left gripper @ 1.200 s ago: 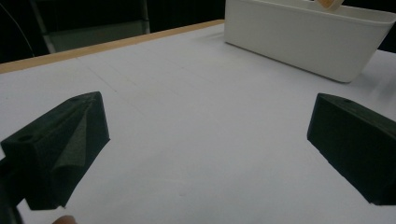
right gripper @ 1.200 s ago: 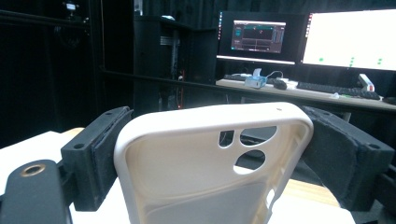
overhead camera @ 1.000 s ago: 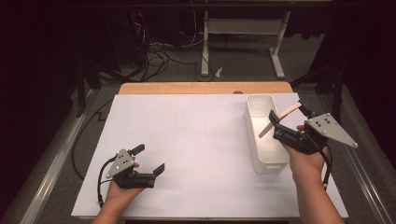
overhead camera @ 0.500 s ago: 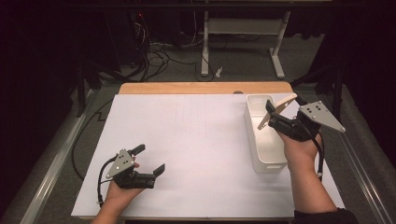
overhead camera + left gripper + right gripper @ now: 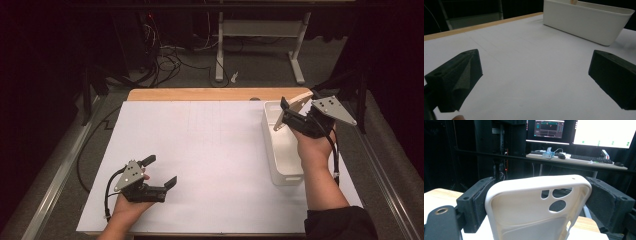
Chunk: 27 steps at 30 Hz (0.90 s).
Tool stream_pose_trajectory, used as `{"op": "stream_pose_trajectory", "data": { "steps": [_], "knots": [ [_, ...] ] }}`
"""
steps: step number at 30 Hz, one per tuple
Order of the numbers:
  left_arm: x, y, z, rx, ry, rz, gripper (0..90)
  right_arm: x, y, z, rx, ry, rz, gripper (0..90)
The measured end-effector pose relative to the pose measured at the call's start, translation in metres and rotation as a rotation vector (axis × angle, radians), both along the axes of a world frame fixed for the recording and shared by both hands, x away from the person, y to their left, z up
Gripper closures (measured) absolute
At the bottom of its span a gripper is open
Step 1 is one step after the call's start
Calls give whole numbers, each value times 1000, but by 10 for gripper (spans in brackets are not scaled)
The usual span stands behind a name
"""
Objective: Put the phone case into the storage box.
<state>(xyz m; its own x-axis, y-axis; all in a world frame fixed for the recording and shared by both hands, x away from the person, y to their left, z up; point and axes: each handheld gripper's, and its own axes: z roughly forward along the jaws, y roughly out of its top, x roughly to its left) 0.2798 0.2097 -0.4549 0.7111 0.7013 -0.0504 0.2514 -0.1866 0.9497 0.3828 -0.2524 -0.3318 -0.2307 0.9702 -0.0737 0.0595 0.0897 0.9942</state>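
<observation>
A cream phone case (image 5: 299,101) with camera cutouts is clamped between the jaws of my right gripper (image 5: 295,108), above the far end of a white rectangular bin (image 5: 268,136). In the right gripper view the case (image 5: 524,210) stands upright, with the right gripper (image 5: 541,195) pressing on its two sides. My left gripper (image 5: 161,170) rests low at the near left of the white mat, open and holding nothing. The left gripper view shows the left gripper (image 5: 534,77) spread wide over bare mat, with the bin (image 5: 586,21) farther off.
The white mat (image 5: 210,150) covers a wooden table whose far edge (image 5: 200,94) shows. Beyond it are desk legs (image 5: 219,50) and cables on the floor. A desk with monitors (image 5: 599,132) and a keyboard stands behind in the right gripper view.
My right gripper has carried the phone case farther away and slightly left, rising over the bin's far end. The left gripper has stayed where it was.
</observation>
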Motion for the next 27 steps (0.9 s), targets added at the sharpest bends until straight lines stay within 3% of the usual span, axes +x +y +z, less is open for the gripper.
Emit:
{"op": "stream_pose_trajectory", "data": {
  "steps": [13, 27],
  "knots": [
    [0, 1, 0, -3, -3, -2, 4, 30, 6, -5, 9, 46, -45, 131],
    [0, 2, 1, -8, -5, -4, 4, 55, 8, -22, 50, 80, -106, 130]
  ]
}}
